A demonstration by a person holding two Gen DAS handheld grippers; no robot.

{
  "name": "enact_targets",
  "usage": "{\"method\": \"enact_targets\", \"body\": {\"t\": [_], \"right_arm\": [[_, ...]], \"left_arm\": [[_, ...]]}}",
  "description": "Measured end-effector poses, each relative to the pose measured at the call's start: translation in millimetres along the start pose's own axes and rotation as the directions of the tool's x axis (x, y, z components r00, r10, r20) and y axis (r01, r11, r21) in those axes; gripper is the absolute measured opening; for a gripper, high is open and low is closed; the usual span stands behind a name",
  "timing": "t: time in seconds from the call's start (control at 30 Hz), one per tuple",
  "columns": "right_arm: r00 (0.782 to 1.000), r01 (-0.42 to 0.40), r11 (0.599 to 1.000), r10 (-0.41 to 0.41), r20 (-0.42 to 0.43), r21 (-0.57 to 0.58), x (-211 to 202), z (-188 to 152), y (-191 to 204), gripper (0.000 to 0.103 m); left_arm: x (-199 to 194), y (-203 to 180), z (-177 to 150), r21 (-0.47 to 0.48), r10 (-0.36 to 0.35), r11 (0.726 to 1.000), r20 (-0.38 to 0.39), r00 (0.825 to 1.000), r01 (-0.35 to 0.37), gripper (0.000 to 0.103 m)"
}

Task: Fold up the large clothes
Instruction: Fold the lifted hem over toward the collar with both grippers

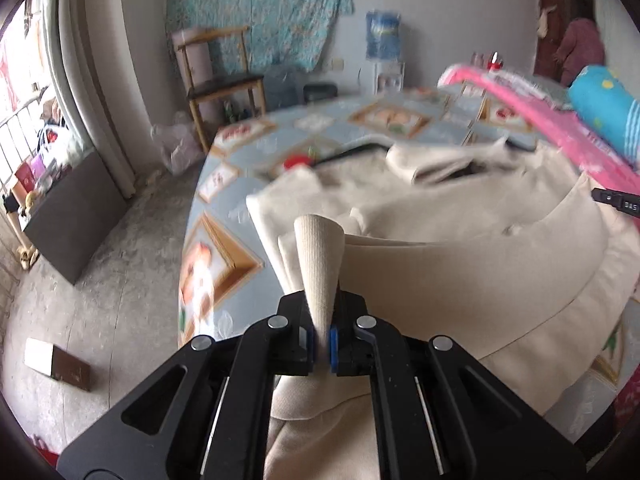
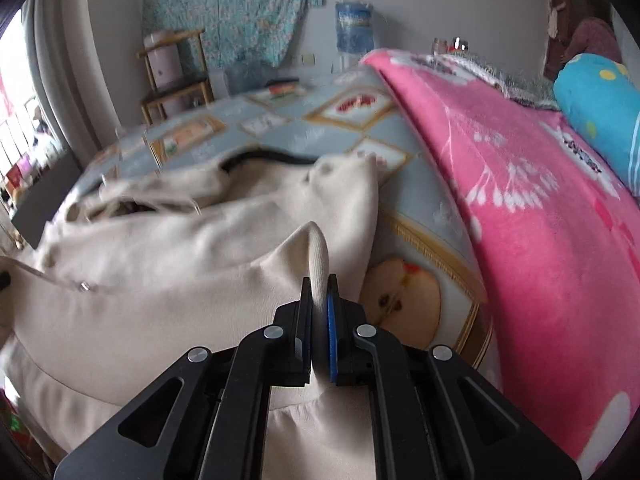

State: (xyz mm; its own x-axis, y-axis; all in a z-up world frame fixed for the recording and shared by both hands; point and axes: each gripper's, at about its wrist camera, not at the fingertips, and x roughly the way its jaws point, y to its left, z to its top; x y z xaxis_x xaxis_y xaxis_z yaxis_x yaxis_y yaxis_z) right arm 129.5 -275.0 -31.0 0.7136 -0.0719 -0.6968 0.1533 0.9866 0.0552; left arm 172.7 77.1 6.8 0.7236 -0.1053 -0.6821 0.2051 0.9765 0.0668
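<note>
A large cream hooded sweatshirt (image 1: 460, 264) lies spread on a bed with a blue picture-print sheet (image 1: 224, 232). My left gripper (image 1: 322, 340) is shut on the ribbed hem of the sweatshirt, which sticks up between the jaws. My right gripper (image 2: 320, 340) is shut on another part of the ribbed hem of the same sweatshirt (image 2: 180, 280), lifted off the sheet (image 2: 420, 200). The hood and drawstring eyelets (image 2: 84, 286) lie toward the far side. The tip of the right gripper (image 1: 616, 200) shows at the right edge of the left wrist view.
A pink blanket (image 2: 540, 220) and a blue pillow (image 2: 600, 112) lie on the bed's right side. A wooden chair (image 1: 218, 76), a water dispenser (image 1: 386, 52) and a person (image 1: 580, 48) stand by the far wall. A box (image 1: 56, 364) lies on the floor.
</note>
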Motion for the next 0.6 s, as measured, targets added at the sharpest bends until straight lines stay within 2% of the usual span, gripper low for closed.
{"method": "enact_targets", "body": {"t": [0.07,0.1,0.2,0.4,0.5,0.53,0.57,0.6], "right_arm": [[1.000,0.009,1.000,-0.009,0.020,-0.008,-2,5,1,0.006],[1.000,0.008,1.000,-0.008,0.003,-0.005,6,5,0,0.006],[0.997,0.013,1.000,-0.013,-0.082,-0.005,41,-3,1,0.006],[0.996,0.016,1.000,-0.016,-0.084,-0.008,43,-4,-1,0.007],[0.994,-0.017,0.999,0.020,-0.111,0.029,40,0,-6,0.019],[0.992,-0.033,0.998,0.039,-0.119,0.046,36,3,-9,0.028],[0.992,-0.045,0.997,0.052,-0.118,0.065,31,3,-12,0.042],[0.993,-0.054,0.994,0.064,-0.104,0.091,20,4,-16,0.049]], "left_arm": [[0,3,2,0.002,0.007,1.000,0.011,1.000,-0.007,0.005],[6,6,2,-0.007,0.005,1.000,-0.001,1.000,-0.005,0.005],[46,17,-11,-0.095,-0.036,0.995,-0.136,0.990,0.023,0.005],[49,8,-17,-0.037,0.022,0.999,-0.117,0.993,-0.026,0.009],[50,10,-15,-0.037,0.018,0.999,-0.129,0.991,-0.023,0.011],[49,11,-14,-0.037,0.019,0.999,-0.134,0.991,-0.024,0.016],[47,11,-13,-0.037,0.022,0.999,-0.134,0.991,-0.028,0.020],[41,13,-11,-0.041,0.025,0.999,-0.129,0.991,-0.031,0.022]]}}
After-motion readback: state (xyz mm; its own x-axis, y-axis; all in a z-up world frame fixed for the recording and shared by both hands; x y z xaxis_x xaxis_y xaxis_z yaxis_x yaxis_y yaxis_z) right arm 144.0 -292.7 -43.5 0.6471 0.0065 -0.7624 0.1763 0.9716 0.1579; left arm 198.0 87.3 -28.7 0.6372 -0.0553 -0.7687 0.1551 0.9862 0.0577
